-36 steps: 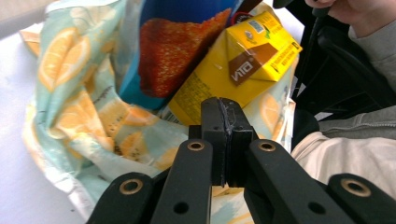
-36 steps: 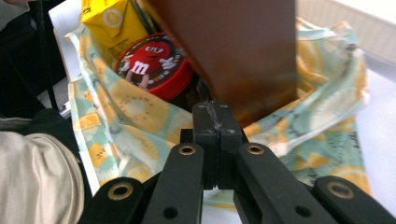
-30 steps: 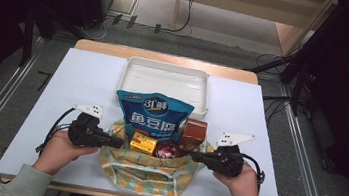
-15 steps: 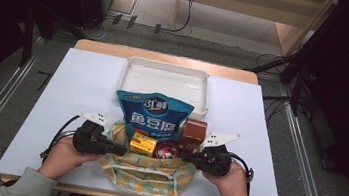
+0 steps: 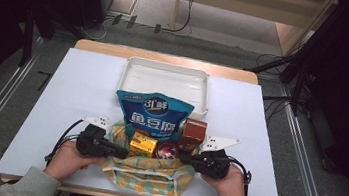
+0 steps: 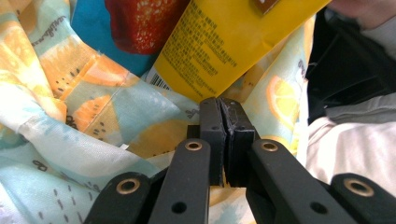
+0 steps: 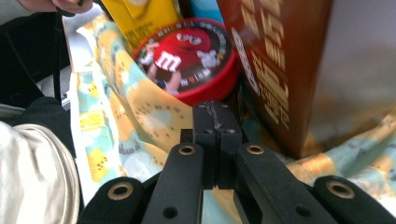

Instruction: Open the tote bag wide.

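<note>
- Patterned cloth, printed with oranges and lemons, made up the bag (image 5: 145, 172) that lay open at the near edge of the table (image 5: 260, 123), between the person's two hands.
- Four things sat in its mouth: a big blue pouch (image 5: 152, 115) leaning up at the far side, a small yellow box (image 5: 141, 144) in front of it, a round red tin (image 5: 167, 150) beside that, and a brown box (image 5: 192, 134) standing at the right.
- Beyond the bag, a white tray (image 5: 164, 79) stood bare on the table, so nothing had been unloaded into it.
- On the bag's left rim, the left gripper (image 5: 118, 150) had its jaws pressed together; in the left gripper view (image 6: 227, 122) they seemed to nip a fold of the cloth, though the pinch itself was hard to make out.
- On the right rim, the right gripper (image 5: 186, 159) matched it, its jaws closed tight in the right gripper view (image 7: 216, 122) just below the red tin, with cloth around the tips.
- Judged from this, the work was at an early stage: both sides of the bag appeared to be gripped, all four items remained inside, and whatever was to be done with the bag or its contents was left to do.
</note>
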Demonstrator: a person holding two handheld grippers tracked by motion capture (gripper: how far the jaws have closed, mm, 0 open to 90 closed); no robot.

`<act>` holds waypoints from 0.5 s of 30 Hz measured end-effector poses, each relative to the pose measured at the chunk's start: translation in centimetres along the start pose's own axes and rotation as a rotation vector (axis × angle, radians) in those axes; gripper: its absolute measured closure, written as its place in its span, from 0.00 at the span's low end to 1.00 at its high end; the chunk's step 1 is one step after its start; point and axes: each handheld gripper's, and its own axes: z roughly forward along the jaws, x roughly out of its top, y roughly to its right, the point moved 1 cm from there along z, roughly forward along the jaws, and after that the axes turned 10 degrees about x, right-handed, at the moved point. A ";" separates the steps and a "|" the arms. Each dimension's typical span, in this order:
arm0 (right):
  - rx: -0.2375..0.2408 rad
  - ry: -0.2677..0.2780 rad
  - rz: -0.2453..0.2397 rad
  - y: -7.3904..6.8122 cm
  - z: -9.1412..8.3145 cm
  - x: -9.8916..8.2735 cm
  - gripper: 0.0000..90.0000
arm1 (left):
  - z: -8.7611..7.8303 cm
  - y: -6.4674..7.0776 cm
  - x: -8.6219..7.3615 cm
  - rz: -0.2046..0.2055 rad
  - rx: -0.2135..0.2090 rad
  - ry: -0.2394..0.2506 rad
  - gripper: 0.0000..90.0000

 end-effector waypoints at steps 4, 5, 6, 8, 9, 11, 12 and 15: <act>0.001 -0.011 0.012 0.4 0.4 -0.6 1.00 | 0.4 0.0 -0.2 0.002 0.001 -0.028 0.99; 0.001 -0.012 0.011 0.4 0.5 -0.7 1.00 | 0.8 -0.1 -0.2 -0.003 -0.004 -0.033 0.99; 0.005 -0.013 0.013 0.5 0.6 -0.8 1.00 | 0.9 -0.1 -0.3 -0.005 -0.008 -0.041 0.99; 0.010 -0.017 0.020 0.6 0.8 -0.9 1.00 | 1.1 -0.2 -0.4 -0.008 -0.003 -0.053 0.99; 0.008 -0.023 0.021 0.6 0.9 -1.0 1.00 | 1.3 -0.3 -0.4 -0.010 -0.005 -0.055 0.99; 0.007 -0.030 0.025 0.8 1.0 -1.2 1.00 | 1.4 -0.7 -0.5 -0.009 0.001 -0.070 0.99; 0.008 -0.034 0.026 0.9 1.1 -1.3 1.00 | 1.4 -0.9 -0.5 -0.016 0.005 -0.074 0.99; 0.008 -0.042 0.033 1.3 1.0 -1.5 1.00 | 1.5 -1.1 -0.6 -0.025 0.005 -0.076 0.99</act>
